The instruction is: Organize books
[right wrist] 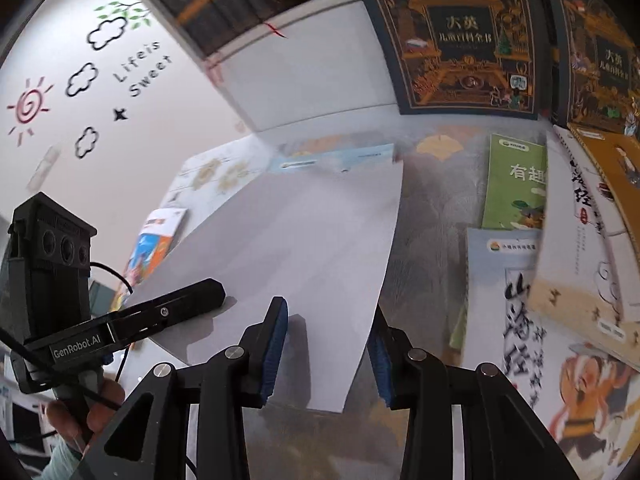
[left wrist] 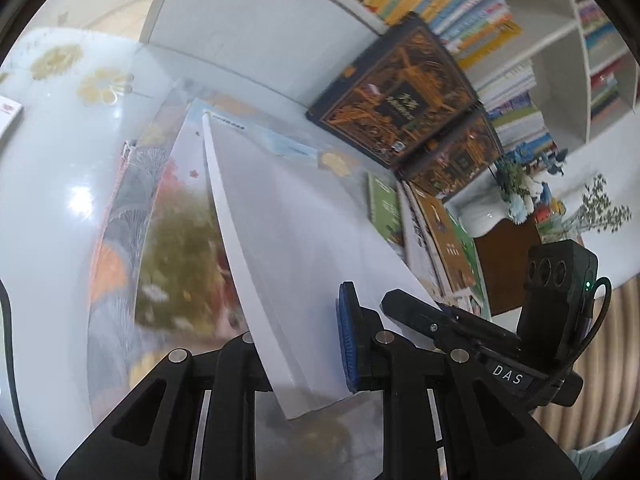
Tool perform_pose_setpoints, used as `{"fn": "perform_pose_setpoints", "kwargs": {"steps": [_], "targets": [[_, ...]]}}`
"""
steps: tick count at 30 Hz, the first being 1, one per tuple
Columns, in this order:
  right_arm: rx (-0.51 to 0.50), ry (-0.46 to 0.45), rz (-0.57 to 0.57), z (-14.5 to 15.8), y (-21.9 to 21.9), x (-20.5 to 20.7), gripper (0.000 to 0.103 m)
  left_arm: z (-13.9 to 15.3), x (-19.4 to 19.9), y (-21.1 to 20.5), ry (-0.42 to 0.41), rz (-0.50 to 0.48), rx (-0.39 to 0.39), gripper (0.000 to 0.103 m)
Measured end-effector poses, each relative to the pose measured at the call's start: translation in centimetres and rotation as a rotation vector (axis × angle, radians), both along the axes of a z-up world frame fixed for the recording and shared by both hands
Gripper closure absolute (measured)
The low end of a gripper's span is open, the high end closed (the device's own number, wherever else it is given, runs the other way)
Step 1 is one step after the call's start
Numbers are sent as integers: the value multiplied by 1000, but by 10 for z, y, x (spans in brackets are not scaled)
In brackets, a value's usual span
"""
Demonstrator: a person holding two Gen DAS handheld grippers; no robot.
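Left gripper (left wrist: 296,344) is clamped, as far as I can judge, on the near edge of the white book (left wrist: 288,240). One finger is hidden behind the tilted cover and the blue pad presses on its right face. The book is raised off the table (left wrist: 48,200), with its far end over a flowered book (left wrist: 176,240) lying flat.

Right gripper (right wrist: 328,352) has its jaws apart, with the book's near corner between the pads and neither visibly pressing.

Step in hand, my reading: steady and carry the white book to a stack or the shelf. Close the right pads squarely on the corner before lifting further, or the thin cover may sag or twist.

Room:
- Left side of the table is mostly bare.
- Far edge is blocked by the white cabinet face (left wrist: 248,32) and the two dark encyclopaedias (right wrist: 464,40) leaning there.
- Right side is crowded with a green book (right wrist: 516,184) and overlapping flat books (right wrist: 580,240). Swing clear of them.
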State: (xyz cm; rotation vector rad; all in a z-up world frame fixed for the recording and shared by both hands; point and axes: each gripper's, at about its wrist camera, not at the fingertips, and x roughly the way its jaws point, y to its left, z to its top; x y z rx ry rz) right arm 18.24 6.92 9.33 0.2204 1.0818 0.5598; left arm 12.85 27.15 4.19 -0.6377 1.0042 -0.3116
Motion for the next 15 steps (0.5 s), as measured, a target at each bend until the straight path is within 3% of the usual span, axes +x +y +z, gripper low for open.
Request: {"fn": "perform_pose_setpoints", "kwargs": {"steps": [8, 12, 15], "targets": [[-57, 54, -21, -22, 20, 21, 65, -38, 13, 20, 106, 19, -41, 74], [-67, 87, -37, -35, 23, 24, 65, -51, 8, 37, 141, 51, -105, 74], [-83, 105, -66, -42, 21, 26, 65, -48, 1, 51, 141, 92, -82, 74]]}}
